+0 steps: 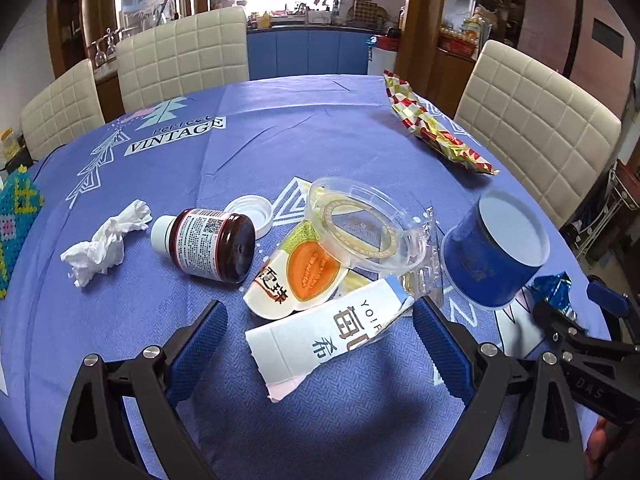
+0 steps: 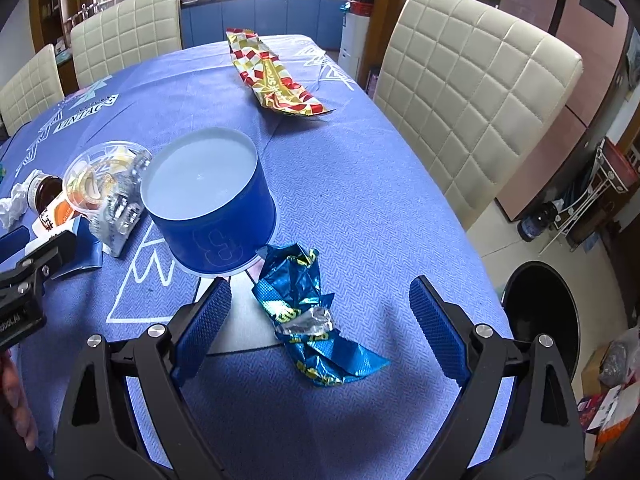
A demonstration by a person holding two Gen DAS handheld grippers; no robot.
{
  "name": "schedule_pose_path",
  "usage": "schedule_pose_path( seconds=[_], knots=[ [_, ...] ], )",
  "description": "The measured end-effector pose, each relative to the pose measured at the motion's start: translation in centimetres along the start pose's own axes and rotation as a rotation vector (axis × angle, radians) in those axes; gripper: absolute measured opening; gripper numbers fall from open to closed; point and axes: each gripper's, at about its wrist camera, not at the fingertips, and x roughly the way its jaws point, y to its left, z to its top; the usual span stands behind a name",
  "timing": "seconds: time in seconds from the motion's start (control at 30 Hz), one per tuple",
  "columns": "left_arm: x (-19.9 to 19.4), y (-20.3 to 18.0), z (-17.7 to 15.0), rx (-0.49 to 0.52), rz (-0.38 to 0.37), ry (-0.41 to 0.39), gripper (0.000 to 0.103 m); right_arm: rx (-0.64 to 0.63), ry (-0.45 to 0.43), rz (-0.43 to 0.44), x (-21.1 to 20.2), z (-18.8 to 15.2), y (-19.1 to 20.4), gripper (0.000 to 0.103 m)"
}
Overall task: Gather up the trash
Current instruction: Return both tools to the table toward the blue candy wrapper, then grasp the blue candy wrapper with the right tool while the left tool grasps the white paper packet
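Note:
Trash lies on a blue tablecloth. My left gripper (image 1: 320, 316) is open, its jaws either side of a white torn carton strip (image 1: 320, 340), not touching it. Beyond it lie an orange-and-white wrapper (image 1: 300, 276), a clear plastic lid (image 1: 360, 224), a dark bottle on its side (image 1: 208, 244), a white cap (image 1: 250, 210) and a crumpled tissue (image 1: 106, 246). My right gripper (image 2: 320, 304) is open above a crumpled blue foil wrapper (image 2: 312, 320), nothing gripped. An upturned blue cup (image 2: 208, 200) stands just beyond it. A red-and-gold snack bag (image 2: 272, 76) lies farther back.
Cream padded chairs (image 2: 472, 92) ring the table. A black round bin (image 2: 540, 320) stands on the floor past the table's right edge. A beaded mat (image 1: 16, 216) lies at the left edge. The other gripper (image 1: 580, 332) shows at the right of the left wrist view.

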Motion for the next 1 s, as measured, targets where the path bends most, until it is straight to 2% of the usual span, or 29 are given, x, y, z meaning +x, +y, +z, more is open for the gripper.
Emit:
schedule_pose_path(
  seconds=[0.3,0.43,0.57,0.6,0.63,0.8,0.83,0.87,0.93,1.0],
  knots=[
    [0.0,-0.5,0.5,-0.028,0.002,-0.005,0.091,-0.010,0.013,0.022,1.1,0.3,-0.1,0.090],
    [1.1,-0.6,0.4,-0.014,0.028,0.025,0.091,-0.009,0.016,0.029,1.3,0.5,-0.2,0.090],
    [1.6,-0.5,-0.2,-0.007,0.016,0.041,0.090,-0.010,0.019,0.033,1.4,0.5,-0.1,0.090],
    [1.6,-0.5,-0.4,-0.004,0.007,0.042,0.084,-0.011,0.021,0.034,1.5,0.5,-0.1,0.090],
    [1.7,-0.7,-0.5,0.004,0.007,0.049,0.071,-0.011,0.022,0.035,1.5,0.3,-0.1,0.090],
    [1.6,-0.8,-0.8,0.029,-0.007,0.044,0.066,-0.001,0.037,0.042,1.9,-0.2,0.0,0.090],
    [1.4,-0.8,-0.8,0.031,-0.012,0.036,0.052,0.002,0.039,0.043,2.0,-0.3,0.0,0.090],
    [1.3,-0.7,-0.8,0.031,-0.026,0.035,0.050,0.005,0.038,0.044,1.9,-0.4,0.0,0.090],
    [1.2,-0.7,-0.7,0.032,-0.043,0.037,0.035,0.004,0.036,0.042,1.9,-0.5,0.0,0.089],
    [0.9,-0.8,-0.5,0.040,-0.057,0.033,0.029,0.004,0.036,0.049,1.8,-0.5,0.2,0.085]
  ],
)
